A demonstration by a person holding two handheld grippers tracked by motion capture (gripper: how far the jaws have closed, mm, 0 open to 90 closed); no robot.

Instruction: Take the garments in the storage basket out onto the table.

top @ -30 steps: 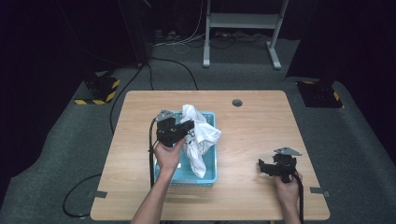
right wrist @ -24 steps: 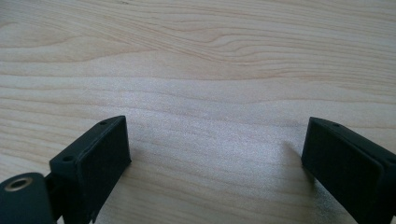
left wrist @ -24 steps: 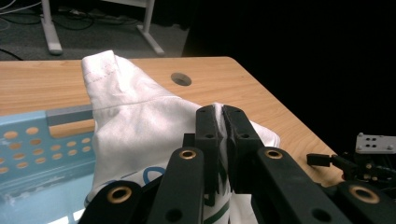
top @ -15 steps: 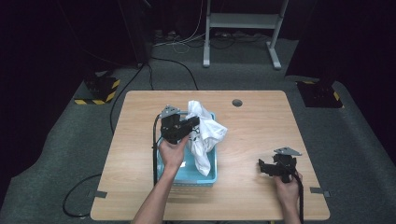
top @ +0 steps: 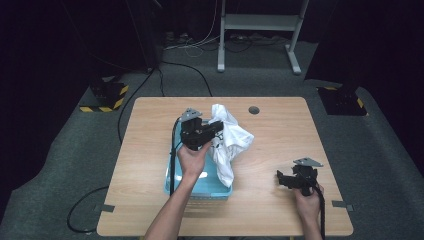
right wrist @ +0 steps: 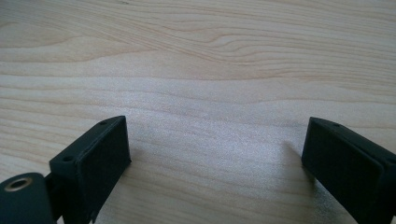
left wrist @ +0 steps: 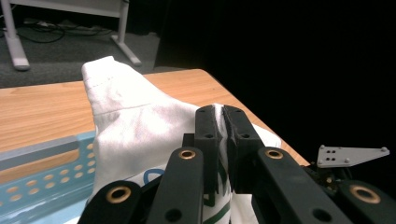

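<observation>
A white cloth (top: 229,142) with green print hangs from my left gripper (top: 218,128), which is shut on it above the light blue perforated basket (top: 176,177). In the left gripper view the jaws pinch a fold of the white cloth (left wrist: 140,126), and the left gripper (left wrist: 222,112) points toward the table's far right corner. The cloth's lower end drapes down to the basket's right side. My right gripper (top: 280,179) rests low near the table's front right, jaws wide apart. In the right gripper view the right gripper (right wrist: 215,149) has bare wood between its jaws.
The wooden table (top: 285,135) has a round cable hole (top: 254,110) at the back. The basket rim (left wrist: 42,151) shows at lower left in the left gripper view. A white metal frame (top: 260,30) and cables lie on the floor beyond the table.
My left gripper has lifted the white cloth higher and carried it to the right, away from the basket's middle. The right gripper has stayed put.
</observation>
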